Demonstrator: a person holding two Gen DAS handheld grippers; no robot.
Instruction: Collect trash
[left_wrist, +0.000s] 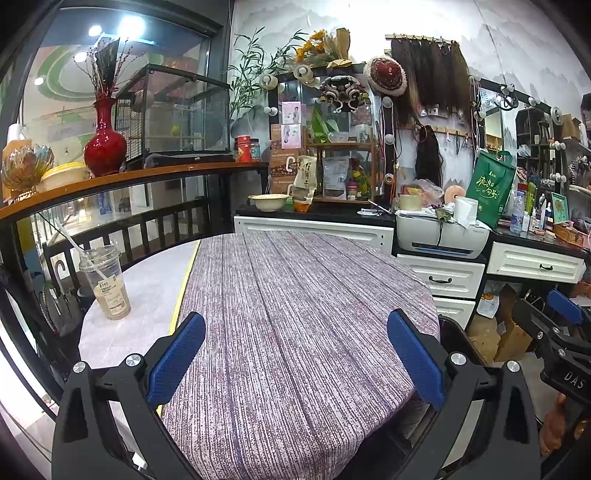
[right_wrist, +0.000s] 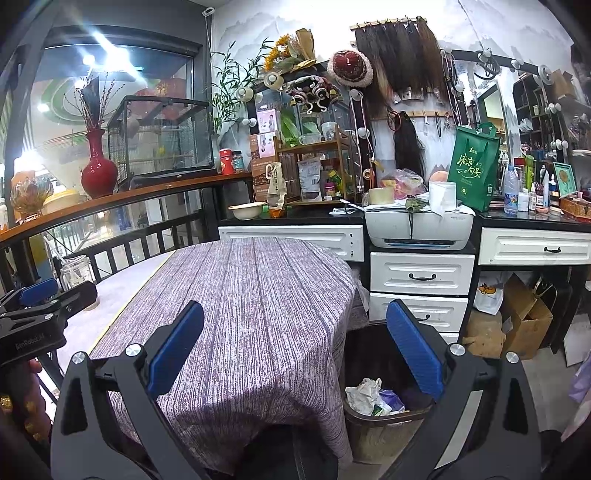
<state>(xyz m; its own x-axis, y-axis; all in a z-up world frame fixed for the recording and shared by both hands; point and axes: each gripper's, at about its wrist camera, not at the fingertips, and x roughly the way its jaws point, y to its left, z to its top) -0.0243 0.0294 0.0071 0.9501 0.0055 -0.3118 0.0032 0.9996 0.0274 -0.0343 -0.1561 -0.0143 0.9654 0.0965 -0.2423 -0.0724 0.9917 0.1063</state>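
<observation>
Risk: spill | cup (left_wrist: 105, 282) with straw and leftover drink stands at the counter's (left_wrist: 295, 295) left edge | our left tool (left_wrist: 295, 354) and right tool (right_wrist: 295, 350) both gape, empty | squeezing thin plastic could tip it before the bin (right_wrist: 384, 417).

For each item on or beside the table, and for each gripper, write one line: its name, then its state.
Plastic cup: upright, lidded, straw in, partly full of brown drink.
Trash bin: open, crumpled paper and wrappers inside.
Tablecloth: spread flat, nothing on it.
Left gripper: open, empty.
Right gripper: open, empty.
</observation>
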